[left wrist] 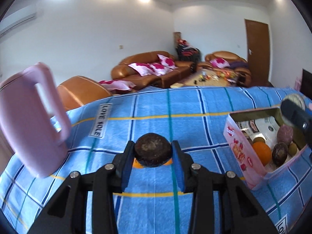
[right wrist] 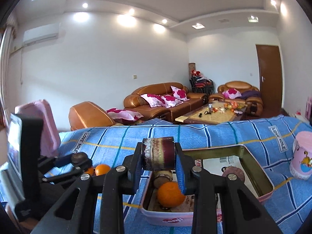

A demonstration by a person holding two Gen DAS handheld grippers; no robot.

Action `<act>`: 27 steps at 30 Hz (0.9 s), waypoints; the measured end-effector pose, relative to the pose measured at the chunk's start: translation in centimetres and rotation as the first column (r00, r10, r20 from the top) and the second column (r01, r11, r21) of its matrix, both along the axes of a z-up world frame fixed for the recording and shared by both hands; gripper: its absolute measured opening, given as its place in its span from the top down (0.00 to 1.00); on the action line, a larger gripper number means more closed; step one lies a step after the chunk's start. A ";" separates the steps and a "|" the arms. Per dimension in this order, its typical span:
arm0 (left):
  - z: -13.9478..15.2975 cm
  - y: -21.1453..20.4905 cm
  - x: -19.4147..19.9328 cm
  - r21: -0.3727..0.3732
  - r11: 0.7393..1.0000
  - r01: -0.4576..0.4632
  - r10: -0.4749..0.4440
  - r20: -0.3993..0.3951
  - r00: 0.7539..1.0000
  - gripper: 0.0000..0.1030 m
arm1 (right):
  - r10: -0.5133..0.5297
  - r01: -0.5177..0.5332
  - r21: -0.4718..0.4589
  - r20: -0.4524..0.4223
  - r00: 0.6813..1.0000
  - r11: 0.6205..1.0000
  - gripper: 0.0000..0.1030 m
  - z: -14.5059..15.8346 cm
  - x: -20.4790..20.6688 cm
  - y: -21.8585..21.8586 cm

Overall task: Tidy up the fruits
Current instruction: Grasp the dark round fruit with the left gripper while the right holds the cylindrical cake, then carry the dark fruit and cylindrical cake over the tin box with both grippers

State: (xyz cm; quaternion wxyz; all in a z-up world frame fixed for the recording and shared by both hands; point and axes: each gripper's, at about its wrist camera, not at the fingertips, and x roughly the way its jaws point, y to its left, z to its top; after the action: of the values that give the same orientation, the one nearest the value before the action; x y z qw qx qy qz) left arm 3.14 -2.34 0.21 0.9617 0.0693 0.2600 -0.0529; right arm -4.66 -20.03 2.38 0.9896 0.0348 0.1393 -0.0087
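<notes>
Left gripper (left wrist: 153,152): I see both pads pressed on one dark round fruit (left wrist: 153,149), held clear above the blue checked cloth (left wrist: 156,107).
Right gripper (right wrist: 158,157): my pads clamp one dark short cylindrical item (right wrist: 158,155) over the pink tin (right wrist: 171,221).
Tin contents, left view: I count one orange (left wrist: 262,152), one purple fruit (left wrist: 285,134), one dark fruit (left wrist: 279,153), two greenish ones; the right gripper hides the far corner.
Loose oranges (right wrist: 101,169): two on the cloth, one half hidden.
Pink jug (left wrist: 29,120): one, blurred.
</notes>
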 end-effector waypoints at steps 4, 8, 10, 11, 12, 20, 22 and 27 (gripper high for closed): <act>0.2 0.6 -1.2 -0.006 0.998 -0.057 0.057 0.049 0.997 0.62 | 0.008 -0.008 -0.015 -0.005 1.000 1.000 0.69 -0.3 -0.2 0.8; 0.3 0.5 -1.3 -0.009 0.998 -0.060 0.061 0.058 0.996 0.62 | 0.017 -0.019 -0.043 -0.032 0.999 0.999 0.69 -0.7 0.0 1.4; 0.3 0.5 -1.3 -0.008 0.998 -0.059 0.059 0.061 0.996 0.62 | 0.018 -0.019 -0.054 -0.025 1.000 0.998 0.69 -0.7 -0.2 1.6; 0.2 0.4 -1.3 -0.007 0.998 -0.057 0.057 0.059 0.997 0.62 | 0.019 -0.020 -0.057 -0.024 1.000 0.998 0.69 -0.7 -0.2 1.7; 0.3 0.3 -1.3 -0.004 0.998 -0.055 0.055 0.060 0.997 0.62 | 0.020 -0.022 -0.060 -0.027 0.999 0.998 0.69 -0.7 -0.2 1.8; 0.3 0.0 -2.0 -0.004 0.998 -0.068 0.068 0.073 0.995 0.62 | 0.006 -0.008 -0.074 -0.032 0.999 0.997 0.69 -0.7 -0.3 2.0; 0.3 0.0 -2.2 -0.007 0.997 -0.072 0.072 0.069 0.995 0.62 | 0.004 -0.006 -0.080 -0.033 0.999 0.997 0.69 -0.7 -0.5 2.1; 0.3 -0.3 -2.8 -0.009 0.998 -0.069 0.069 0.067 0.995 0.62 | 0.002 -0.005 -0.093 -0.038 0.999 0.996 0.69 -0.7 -0.9 2.2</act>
State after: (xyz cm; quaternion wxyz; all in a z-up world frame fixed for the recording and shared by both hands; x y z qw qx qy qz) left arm 0.31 -2.63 0.46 0.9713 0.0590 0.2297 -0.0181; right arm -5.53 -17.83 1.70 0.9873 -0.0118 0.1576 -0.0141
